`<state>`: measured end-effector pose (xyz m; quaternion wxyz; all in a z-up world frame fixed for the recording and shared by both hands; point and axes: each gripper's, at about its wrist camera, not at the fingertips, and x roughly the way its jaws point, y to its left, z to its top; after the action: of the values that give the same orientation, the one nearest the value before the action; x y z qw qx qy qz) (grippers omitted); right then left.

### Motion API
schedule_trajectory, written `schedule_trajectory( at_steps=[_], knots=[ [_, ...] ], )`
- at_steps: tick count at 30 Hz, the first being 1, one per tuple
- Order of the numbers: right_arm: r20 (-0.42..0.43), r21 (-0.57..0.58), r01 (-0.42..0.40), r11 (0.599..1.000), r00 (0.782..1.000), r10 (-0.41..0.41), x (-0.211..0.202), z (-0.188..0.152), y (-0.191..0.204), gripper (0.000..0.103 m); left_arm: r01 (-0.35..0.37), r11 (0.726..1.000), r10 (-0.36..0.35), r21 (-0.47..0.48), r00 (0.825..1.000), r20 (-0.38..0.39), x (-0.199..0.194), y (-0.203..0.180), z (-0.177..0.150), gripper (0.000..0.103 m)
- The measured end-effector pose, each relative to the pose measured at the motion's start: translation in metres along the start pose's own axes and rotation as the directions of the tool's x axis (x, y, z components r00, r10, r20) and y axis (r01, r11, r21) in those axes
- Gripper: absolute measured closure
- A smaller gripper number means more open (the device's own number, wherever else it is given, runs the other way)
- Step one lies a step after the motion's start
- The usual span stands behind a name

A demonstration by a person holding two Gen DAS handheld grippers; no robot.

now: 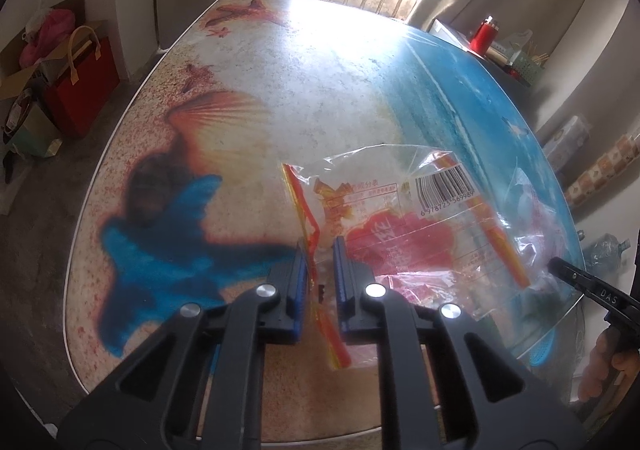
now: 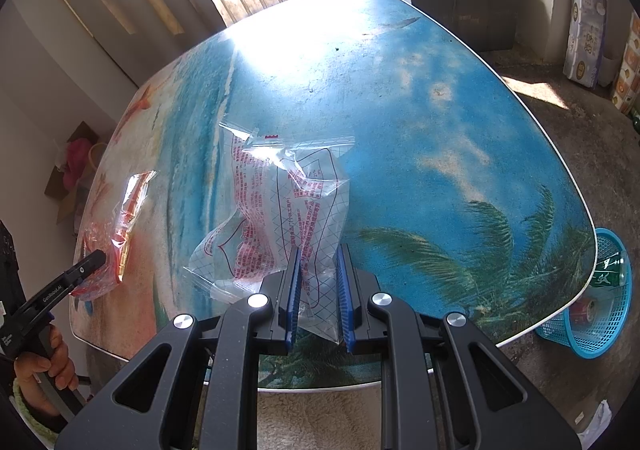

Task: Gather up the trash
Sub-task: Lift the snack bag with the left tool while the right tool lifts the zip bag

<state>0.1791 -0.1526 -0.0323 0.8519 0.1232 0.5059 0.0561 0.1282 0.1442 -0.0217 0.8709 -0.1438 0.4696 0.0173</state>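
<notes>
Each hand-held gripper pinches trash, left [image 1: 319, 250] the clear red-printed wrapper [image 1: 400, 217], right [image 2: 318, 264] the crumpled transparent bag [image 2: 280, 217]; both await the blue mesh basket [image 2: 596, 314].

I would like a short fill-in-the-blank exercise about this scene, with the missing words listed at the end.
1. The right gripper holds a clear bag with ____ printed text.
2. The orange-striped wrapper between the left gripper fingers shows a black ____.
3. The basket on the floor is ____ in colour.
4. Inside the basket lie drink ____.

Missing words: red; barcode; blue; cans
</notes>
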Motion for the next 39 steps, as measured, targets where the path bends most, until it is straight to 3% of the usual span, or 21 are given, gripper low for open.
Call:
schedule_trajectory(
  at_steps=[13, 39],
  knots=[
    [0.009, 0.000, 0.003, 1.000, 1.000, -0.003, -0.001, 0.000, 0.004, 0.087, -0.007, 0.998, 0.004, 0.065, 0.999, 0.053, -0.016, -0.012, 0.003, 0.098],
    [0.041, -0.010, -0.016, 1.000, 0.999, 0.016, -0.015, 0.002, 0.008, 0.096, 0.050, 0.997, -0.056, 0.062, 0.994, 0.094, -0.035, -0.019, 0.010, 0.098]
  ],
)
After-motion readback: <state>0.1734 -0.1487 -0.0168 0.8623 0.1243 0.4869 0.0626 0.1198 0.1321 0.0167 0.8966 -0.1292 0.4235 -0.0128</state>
